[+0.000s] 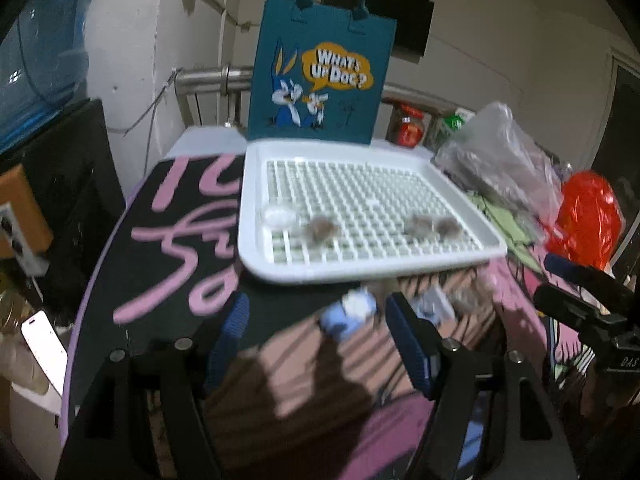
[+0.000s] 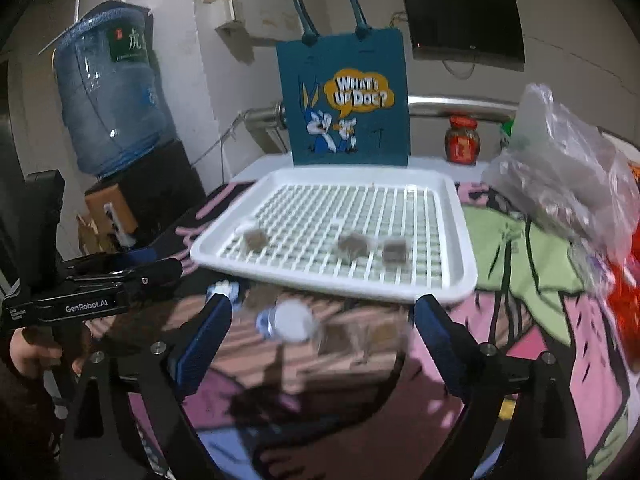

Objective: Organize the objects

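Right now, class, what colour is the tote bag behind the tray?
Teal-blue tote bag, seen best in the right wrist view.

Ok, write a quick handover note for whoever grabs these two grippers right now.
Left gripper: open, empty, hovering over the cloth just short of the tray's near edge.
Right gripper: open, empty, same spot from the right.
White grid tray: three small brown cubes and one small clear round dish lie in it.
Still on the patterned cloth in front of the tray: a blue-and-white capped piece and a few blurred brown pieces.
Done: apparently three cubes and the dish trayed. Left: probably the loose pieces.
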A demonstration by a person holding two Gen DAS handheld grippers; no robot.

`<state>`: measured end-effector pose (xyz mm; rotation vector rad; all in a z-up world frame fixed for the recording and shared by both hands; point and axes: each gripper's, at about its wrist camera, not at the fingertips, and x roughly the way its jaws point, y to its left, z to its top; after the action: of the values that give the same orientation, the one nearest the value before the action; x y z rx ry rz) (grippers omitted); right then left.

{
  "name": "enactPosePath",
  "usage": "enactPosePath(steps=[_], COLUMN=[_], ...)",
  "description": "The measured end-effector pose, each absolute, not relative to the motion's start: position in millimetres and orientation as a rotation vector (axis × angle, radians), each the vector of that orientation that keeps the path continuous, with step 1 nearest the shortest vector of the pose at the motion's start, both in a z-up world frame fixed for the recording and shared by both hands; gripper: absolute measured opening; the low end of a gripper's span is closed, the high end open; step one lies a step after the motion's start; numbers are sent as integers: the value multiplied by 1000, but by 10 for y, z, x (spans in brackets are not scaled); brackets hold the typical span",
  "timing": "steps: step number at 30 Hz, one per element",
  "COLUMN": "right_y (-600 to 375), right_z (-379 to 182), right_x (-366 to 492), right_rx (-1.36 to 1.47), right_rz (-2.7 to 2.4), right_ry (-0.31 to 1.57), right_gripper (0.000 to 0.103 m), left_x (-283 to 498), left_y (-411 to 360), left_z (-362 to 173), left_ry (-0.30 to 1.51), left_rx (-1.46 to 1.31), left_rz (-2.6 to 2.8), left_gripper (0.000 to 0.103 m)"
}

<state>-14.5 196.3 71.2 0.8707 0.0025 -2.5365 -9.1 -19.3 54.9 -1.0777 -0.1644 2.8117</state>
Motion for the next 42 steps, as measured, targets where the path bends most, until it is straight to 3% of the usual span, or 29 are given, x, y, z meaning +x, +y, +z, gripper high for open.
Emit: enactPosePath(steps=[17, 20, 22, 27, 32, 42], right_y=[1954, 1959, 1960, 1887, 1844, 1853], right_z=[63, 28, 25, 5, -27, -29], right_x=[-44, -75, -81, -80, -90, -98], right_rx=[1208, 1245, 1254, 1274, 1294, 1302], right_rz=[-2522, -2516, -2519, -2524, -2527, -2532], right_ry=[76, 79, 75, 132, 182, 179], right_gripper=[93, 93, 93, 97, 102, 103], left_x=[40, 41, 27, -11, -9, -9], left_y=[50, 50, 44, 76, 75, 77], left_z=[66, 56, 45, 10, 7, 9], left_ry=[36, 39, 34, 51, 48, 49], left_rx=[-1345, -1348, -1356, -1392, -1400, -1400], left_rz=[2796, 2790, 2781, 2763, 2764, 2765], left_gripper=[71, 74, 86, 102, 103, 103])
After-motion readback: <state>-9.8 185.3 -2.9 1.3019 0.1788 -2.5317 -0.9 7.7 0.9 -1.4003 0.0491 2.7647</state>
